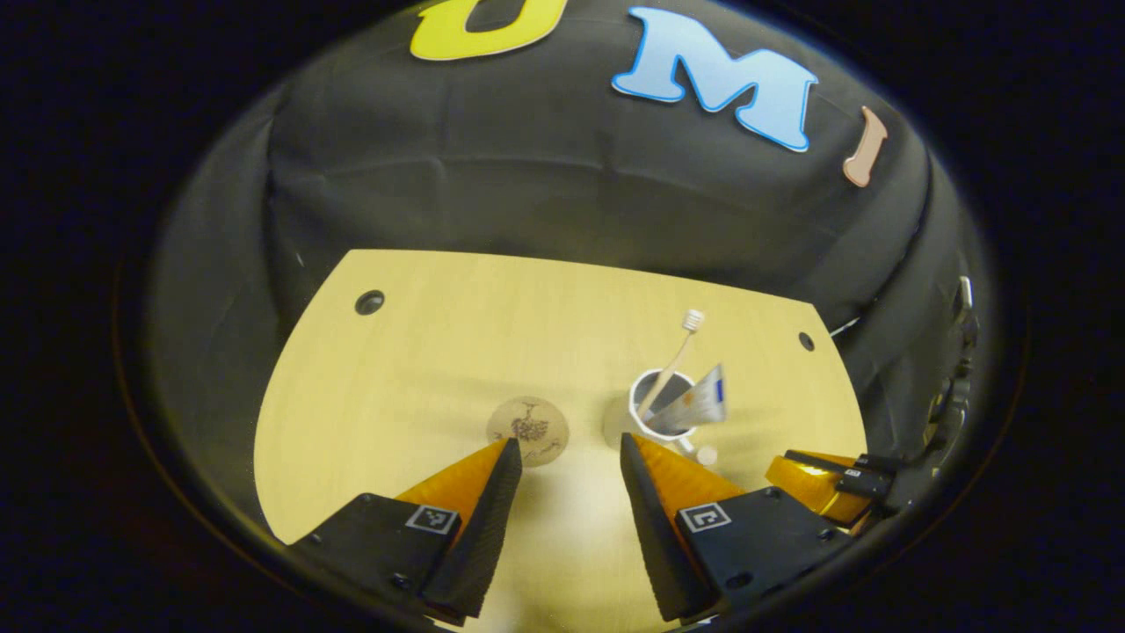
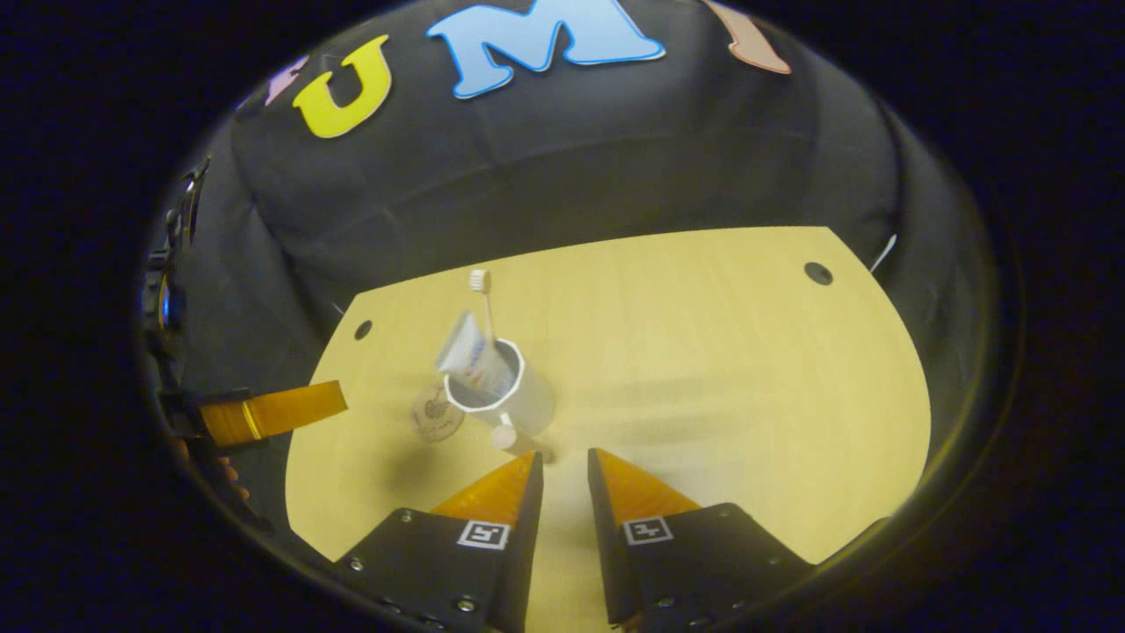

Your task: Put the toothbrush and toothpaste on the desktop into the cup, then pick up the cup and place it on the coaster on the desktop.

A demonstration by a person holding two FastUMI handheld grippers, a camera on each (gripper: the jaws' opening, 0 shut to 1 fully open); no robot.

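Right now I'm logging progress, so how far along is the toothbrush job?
Done: the toothbrush and the toothpaste tube both stand in the white cup. In hand: nothing; the left gripper and the right gripper are open, the right one close behind the cup's handle. Left: the cup stands on the desktop beside the round coaster, so grasping, lifting and placing remain.

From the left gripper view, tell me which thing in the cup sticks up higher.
The toothbrush: its bristled head rises well above the cup's rim, while the toothpaste leans lower beside it.
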